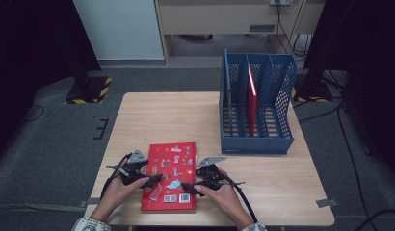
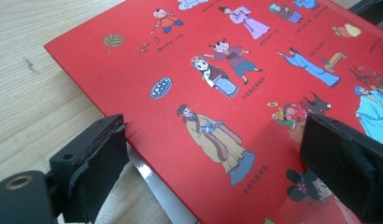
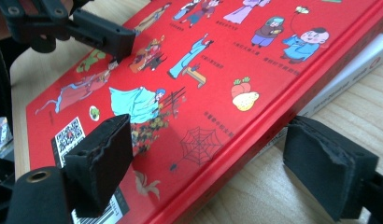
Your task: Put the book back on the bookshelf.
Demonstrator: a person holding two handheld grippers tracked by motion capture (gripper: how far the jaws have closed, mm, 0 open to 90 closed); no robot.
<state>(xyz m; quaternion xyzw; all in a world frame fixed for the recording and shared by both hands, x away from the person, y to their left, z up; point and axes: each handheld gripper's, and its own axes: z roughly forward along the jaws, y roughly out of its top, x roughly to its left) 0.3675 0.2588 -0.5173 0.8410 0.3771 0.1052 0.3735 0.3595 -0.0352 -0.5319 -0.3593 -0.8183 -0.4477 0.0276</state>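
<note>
Red book (image 1: 169,175) lies between both open claws' jaws.

You have bare desk (image 1: 152,115) from the left edge to the far edge; the blue file rack (image 1: 256,108) blocks the far right corner.

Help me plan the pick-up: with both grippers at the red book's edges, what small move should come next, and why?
Probably close both grippers on the red book. The left gripper and right gripper each straddle an edge of it, jaws open and pads not pressing, while it lies flat on the table. A firm hold on both sides seems needed before lifting it toward the blue file rack.
</note>
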